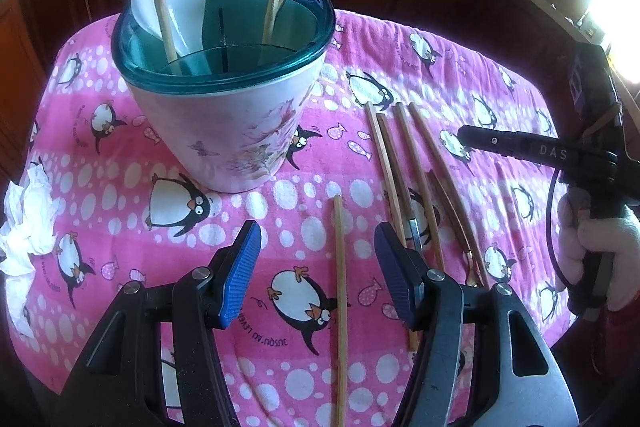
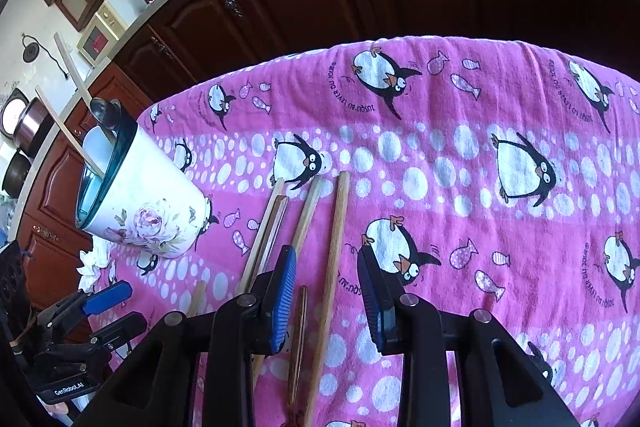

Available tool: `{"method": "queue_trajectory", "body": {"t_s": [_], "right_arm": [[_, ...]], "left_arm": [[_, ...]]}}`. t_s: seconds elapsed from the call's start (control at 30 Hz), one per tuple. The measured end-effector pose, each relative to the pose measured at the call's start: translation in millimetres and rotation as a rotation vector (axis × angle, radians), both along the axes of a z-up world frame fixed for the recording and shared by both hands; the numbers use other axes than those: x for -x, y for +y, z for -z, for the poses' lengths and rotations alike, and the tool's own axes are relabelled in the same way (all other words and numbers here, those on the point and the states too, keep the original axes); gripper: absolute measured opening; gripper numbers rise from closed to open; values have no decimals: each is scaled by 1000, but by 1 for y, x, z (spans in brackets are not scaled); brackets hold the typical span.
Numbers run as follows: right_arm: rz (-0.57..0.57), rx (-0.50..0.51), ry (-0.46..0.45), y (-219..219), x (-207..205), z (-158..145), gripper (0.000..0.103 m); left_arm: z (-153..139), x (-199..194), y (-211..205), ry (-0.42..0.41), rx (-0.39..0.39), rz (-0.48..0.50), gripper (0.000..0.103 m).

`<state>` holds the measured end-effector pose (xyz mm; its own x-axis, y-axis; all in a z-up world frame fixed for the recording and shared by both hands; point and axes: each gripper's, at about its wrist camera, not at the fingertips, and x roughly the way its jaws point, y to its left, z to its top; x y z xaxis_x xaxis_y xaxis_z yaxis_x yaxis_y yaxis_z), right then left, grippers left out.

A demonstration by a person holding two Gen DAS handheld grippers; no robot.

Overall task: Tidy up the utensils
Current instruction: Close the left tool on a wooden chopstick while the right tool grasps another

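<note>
"GenRobot.AI" marks the left gripper (image 2: 102,311); "DAS" shows on the right gripper (image 1: 464,135).

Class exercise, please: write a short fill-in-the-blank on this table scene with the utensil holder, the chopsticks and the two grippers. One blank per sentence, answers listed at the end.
1. The towel under everything is printed with ____.
2. The white spoon stands inside the ____.
3. The single chopstick lies between the open jaws of the ____ gripper.
4. The crumpled ____ lies at the towel's left edge.

Answers: penguins; utensil holder; left; tissue
</note>
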<state>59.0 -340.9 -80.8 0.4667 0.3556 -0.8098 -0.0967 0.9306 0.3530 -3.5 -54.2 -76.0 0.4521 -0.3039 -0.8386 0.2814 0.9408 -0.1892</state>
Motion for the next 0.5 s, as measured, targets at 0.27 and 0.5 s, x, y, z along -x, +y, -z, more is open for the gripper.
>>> {"method": "queue_trajectory", "body": {"t_s": [0.27,0.5], "right_arm": [[7,3,2,-4,0,0,30],[14,0,16,-7,-4,5,30]], "left_arm": [[6,-1,-4,13,19,15,59],[17,-7,-9,40,1,42,59]]}}
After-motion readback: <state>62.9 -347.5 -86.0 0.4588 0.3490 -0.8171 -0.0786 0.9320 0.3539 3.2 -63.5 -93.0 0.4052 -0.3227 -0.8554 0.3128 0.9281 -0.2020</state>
